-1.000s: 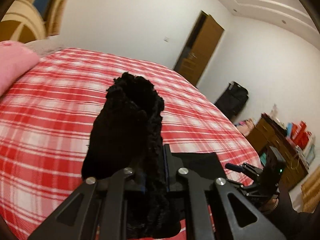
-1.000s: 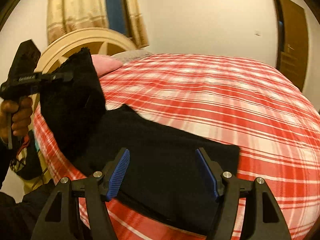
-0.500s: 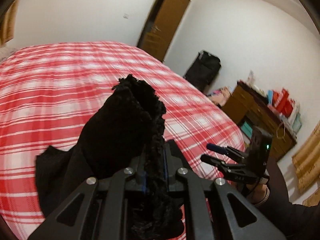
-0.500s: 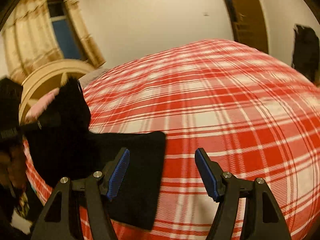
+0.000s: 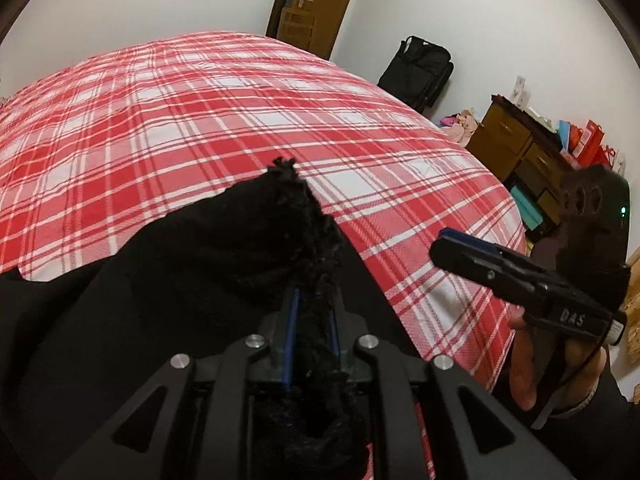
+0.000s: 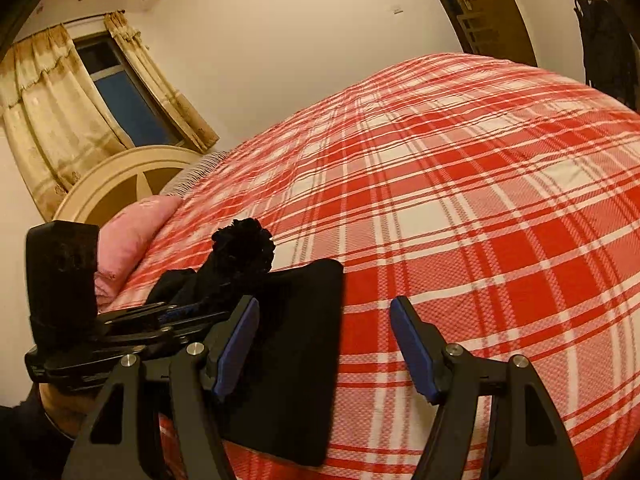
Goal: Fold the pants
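The left gripper [image 5: 312, 320] is gripping a bunched, fuzzy edge of the black fabric pants [image 5: 168, 300]. Its jaws are standing almost together and are opening slightly, with the dark cloth still sandwiched between the blue pads. A tuft of the cloth is rising ahead of the jaws and a further wad is hanging behind them, toward the camera. The rest of the pants is spreading to the left of the jaws and lying flat on the red-and-white plaid bedspread [image 5: 224, 120].

The right gripper [image 6: 324, 344] is holding its jaws wide apart with nothing between them. In the right wrist view, only the plaid bedspread is showing in the gap. A flat, folded panel of the pants is lying just left of the gap, passing behind the left-hand finger, and its straight edge is ending short of the space between the jaws. The left gripper is appearing further left of these jaws, with the tuft of cloth projecting from its tip.

In the left wrist view, the right gripper is sitting to the right of the left jaws, apart from the pants, with a person's hand [image 5: 532, 372] wrapping its handle.

Beyond the jaws, a brown wooden door [image 5: 316, 4] is standing at the far end of the bed. A pink pillow [image 6: 132, 240] is resting near the cream arched headboard [image 6: 120, 184].
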Motion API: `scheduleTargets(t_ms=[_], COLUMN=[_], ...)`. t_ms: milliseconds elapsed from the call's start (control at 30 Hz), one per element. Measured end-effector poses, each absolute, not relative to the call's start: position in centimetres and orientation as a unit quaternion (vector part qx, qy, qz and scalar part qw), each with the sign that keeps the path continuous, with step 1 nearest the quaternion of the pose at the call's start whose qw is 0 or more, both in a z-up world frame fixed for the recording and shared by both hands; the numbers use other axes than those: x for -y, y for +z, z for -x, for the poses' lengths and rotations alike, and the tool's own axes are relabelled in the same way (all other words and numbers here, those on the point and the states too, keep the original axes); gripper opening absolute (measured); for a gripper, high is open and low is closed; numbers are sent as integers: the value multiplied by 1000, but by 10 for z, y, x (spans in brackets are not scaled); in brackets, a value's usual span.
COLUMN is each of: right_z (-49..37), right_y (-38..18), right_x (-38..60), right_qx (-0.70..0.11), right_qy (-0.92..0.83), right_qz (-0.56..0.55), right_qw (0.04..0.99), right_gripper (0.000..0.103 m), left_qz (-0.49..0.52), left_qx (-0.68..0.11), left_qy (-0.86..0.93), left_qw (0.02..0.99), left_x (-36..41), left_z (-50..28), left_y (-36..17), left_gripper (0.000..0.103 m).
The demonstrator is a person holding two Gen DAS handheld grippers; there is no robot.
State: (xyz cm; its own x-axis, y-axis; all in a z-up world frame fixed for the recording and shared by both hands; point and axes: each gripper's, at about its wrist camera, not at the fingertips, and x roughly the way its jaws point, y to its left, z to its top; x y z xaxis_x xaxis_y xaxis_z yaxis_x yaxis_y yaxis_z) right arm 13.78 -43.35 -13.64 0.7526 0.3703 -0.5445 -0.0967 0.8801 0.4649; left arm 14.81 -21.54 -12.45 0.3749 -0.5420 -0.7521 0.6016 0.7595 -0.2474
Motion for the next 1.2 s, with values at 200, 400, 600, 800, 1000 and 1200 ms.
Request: scheduleTargets(t_ms=[200, 400, 600, 800, 1000, 1200], right_z=[-134, -141, -166, -164, -140, -142], right_y=[-131, -128, -148, -137, -136, -179], right_x=[437, 402, 361, 336, 353, 394], right_qx=[-322, -349, -418, -423, -421, -432], right_qy=[122, 166, 160, 178, 155, 141], right_qz=[-235, -227, -198, -155, -156, -252], right_qw=[909, 894, 872, 875, 880, 854], right_gripper=[69, 69, 69, 21, 17, 19], left_qz=[-33, -62, -67, -20, -2, 28], left_qx=[-408, -333, -337, -368, -382, -412], left_qy=[-363, -341, -237, -180, -174, -164], left_qw=[837, 877, 909, 912, 908, 896], left_x=[206, 161, 95, 51, 39, 30], left_z=[-132, -112, -136, -155, -163, -179], left_y=[-102, -76, -93, -120, -134, -157], left_gripper=[57, 87, 87, 87, 90, 96])
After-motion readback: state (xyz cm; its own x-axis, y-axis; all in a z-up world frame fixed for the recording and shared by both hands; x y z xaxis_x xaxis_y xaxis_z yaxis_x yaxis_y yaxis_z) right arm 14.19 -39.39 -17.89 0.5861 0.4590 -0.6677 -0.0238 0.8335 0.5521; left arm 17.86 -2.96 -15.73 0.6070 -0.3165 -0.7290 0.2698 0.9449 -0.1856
